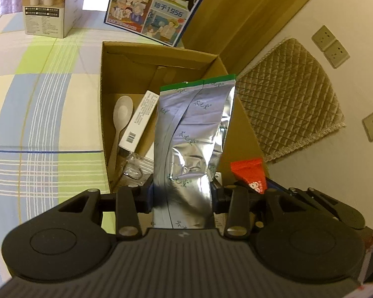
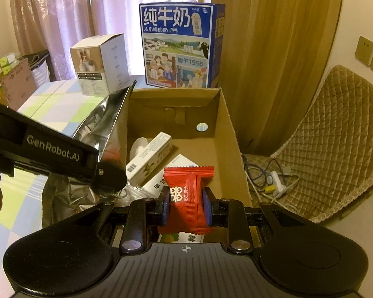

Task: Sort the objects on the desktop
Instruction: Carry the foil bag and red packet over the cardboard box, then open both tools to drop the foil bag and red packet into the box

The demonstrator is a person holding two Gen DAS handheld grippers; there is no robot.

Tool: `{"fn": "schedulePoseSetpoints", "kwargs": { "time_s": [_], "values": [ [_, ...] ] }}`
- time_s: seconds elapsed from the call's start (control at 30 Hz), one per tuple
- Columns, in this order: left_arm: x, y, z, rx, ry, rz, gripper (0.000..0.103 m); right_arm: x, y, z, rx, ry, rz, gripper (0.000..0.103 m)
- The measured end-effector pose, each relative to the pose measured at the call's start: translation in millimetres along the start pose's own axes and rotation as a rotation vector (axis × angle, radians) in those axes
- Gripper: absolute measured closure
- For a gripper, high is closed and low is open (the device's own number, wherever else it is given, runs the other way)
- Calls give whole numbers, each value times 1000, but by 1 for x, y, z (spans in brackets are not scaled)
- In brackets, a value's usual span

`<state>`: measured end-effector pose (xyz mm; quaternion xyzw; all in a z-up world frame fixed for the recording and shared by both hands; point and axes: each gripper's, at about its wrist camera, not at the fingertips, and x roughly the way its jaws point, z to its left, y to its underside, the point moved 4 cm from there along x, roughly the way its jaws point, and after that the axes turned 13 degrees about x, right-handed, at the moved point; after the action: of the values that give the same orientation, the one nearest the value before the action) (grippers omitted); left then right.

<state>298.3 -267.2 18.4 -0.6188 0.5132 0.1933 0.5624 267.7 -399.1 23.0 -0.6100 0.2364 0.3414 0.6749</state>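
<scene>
because both items are bound for the cardboard box (image 2: 232, 134), each is held over its near edge: the left gripper (image 1: 182, 193) is clenched on the silver pouch (image 1: 194, 134), the right gripper (image 2: 186, 207) on the red packet (image 2: 187, 193), above the spoon (image 1: 120, 119) inside.

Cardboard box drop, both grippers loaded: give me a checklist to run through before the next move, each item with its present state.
1. Left gripper clamps the silver foil pouch: ok.
2. Right gripper clamps the red snack packet: ok.
3. Cardboard box stands open at the top: ok.
4. Pouch is over the box opening: ok in the left wrist view.
5. Free floor space in the box beyond the white spoon and the white carton: ok, the far half is bare.
6. Packet is clear of the box's near wall: cannot tell; the gripper hides that edge.
</scene>
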Motion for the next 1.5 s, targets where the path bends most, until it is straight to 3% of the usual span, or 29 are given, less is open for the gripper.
{"fn": "schedulePoseSetpoints", "kwargs": {
  "time_s": [0.2,0.37,0.93,1.1,1.27,1.43,1.5],
  "values": [
    [11,1,9,-14,-17,7,66,6,-1,1,-6,0,5,79],
    [3,-1,18,-21,-29,-37,64,9,0,5,-8,-6,11,79],
    [-22,12,34,65,-84,-93,60,12,1,16,-12,-20,24,79],
    [-29,13,36,115,-108,-118,49,17,-2,18,-4,-30,32,79],
    [-31,14,40,152,-127,-138,27,25,-7,23,6,-52,43,79],
    [-31,16,42,208,-146,-152,22,35,-21,28,28,-87,6,78],
    [-31,17,44,219,-158,-157,19,37,-29,27,51,-80,-14,65]
  ]
}}
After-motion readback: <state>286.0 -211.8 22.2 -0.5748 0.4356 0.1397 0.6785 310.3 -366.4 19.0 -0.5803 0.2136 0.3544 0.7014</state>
